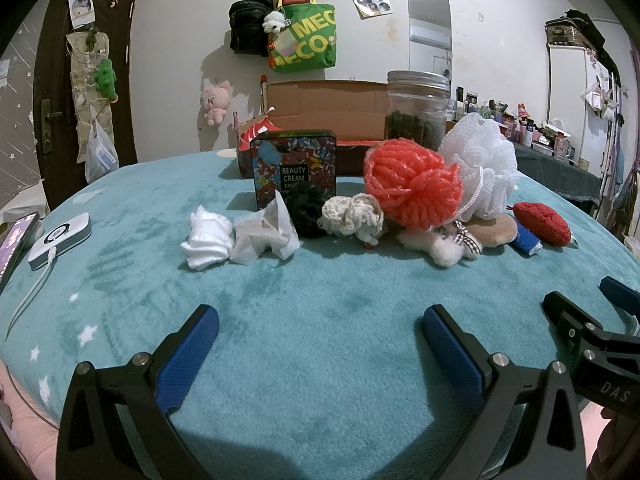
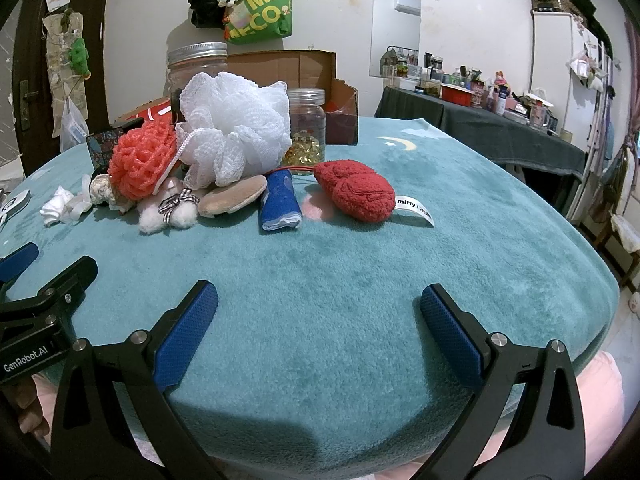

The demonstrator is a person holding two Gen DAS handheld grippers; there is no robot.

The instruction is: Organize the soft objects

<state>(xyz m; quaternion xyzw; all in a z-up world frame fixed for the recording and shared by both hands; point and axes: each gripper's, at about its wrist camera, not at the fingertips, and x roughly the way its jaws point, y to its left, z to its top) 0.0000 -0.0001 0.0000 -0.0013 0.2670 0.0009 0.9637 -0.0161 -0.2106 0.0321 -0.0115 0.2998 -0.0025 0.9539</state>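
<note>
- Left gripper (image 1: 320,322): blue-padded fingers spread wide, nothing between them, low over the near edge of the teal blanket (image 1: 320,360).
- Right gripper (image 2: 319,300): fingers equally wide apart, empty, low over the blanket's near edge; its black body shows at 3 o'clock in the left wrist view.
- Soft objects sit in a row across the blanket, toward 12 o'clock from both grippers, well apart from the fingertips.
- Row as seen by the left wrist camera, from 10 o'clock round to 2 o'clock: white cloth wad (image 1: 208,242), crumpled tissue (image 1: 266,236), black scrunchie (image 1: 306,210), cream crocheted piece (image 1: 352,214), coral mesh pouf (image 1: 412,182), white mesh pouf (image 1: 478,164), white fluffy toy with checked bow (image 1: 444,246), tan pad (image 1: 494,230), blue rolled cloth (image 1: 526,240), red plush heart (image 1: 542,222).
- Coral pouf touches the white pouf; the white pouf rests on the tan pad.
- Patterned "BEAUTY CREAM" tin (image 1: 294,164) stands upright just behind the scrunchie.
- Behind the row: open cardboard box (image 1: 324,108), metal-lidded glass jar (image 1: 416,108), jar of yellow capsules (image 2: 306,132).
- White device with cable (image 1: 60,240) at 9 o'clock.
</note>
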